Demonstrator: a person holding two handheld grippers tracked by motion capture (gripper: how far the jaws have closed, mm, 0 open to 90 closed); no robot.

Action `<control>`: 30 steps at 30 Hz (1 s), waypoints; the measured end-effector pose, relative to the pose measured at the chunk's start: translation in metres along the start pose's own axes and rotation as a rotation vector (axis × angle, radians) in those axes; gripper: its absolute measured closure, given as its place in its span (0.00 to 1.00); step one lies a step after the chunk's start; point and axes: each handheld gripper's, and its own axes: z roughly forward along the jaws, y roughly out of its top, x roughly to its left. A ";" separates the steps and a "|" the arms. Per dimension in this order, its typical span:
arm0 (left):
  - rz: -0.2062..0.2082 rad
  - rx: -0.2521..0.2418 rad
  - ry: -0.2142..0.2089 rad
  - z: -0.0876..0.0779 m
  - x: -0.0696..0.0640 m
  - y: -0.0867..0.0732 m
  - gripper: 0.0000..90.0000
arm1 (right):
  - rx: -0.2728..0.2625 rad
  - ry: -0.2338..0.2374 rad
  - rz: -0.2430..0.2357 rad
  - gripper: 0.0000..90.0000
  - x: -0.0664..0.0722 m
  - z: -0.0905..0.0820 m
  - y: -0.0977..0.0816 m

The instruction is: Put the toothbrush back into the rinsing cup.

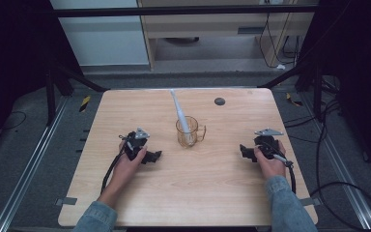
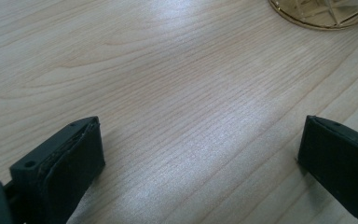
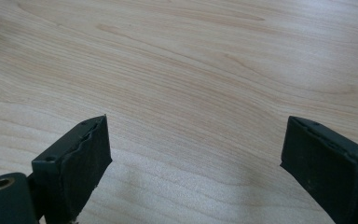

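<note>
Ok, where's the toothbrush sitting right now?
In the high view the toothbrush stands tilted inside the amber glass cup at the table's middle, between the left gripper and right gripper, its upper end leaning toward the far edge.

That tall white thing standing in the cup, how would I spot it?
Start at the wooden table and find the amber see-through cup at its middle, between the two hand-held tools. The white toothbrush-like stick leans out of it toward the far edge, the one pale, slender thing there.
</note>
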 end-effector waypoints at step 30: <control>0.000 0.000 0.000 0.000 0.000 0.000 0.00 | -0.020 -0.069 0.121 0.08 -0.016 0.027 0.002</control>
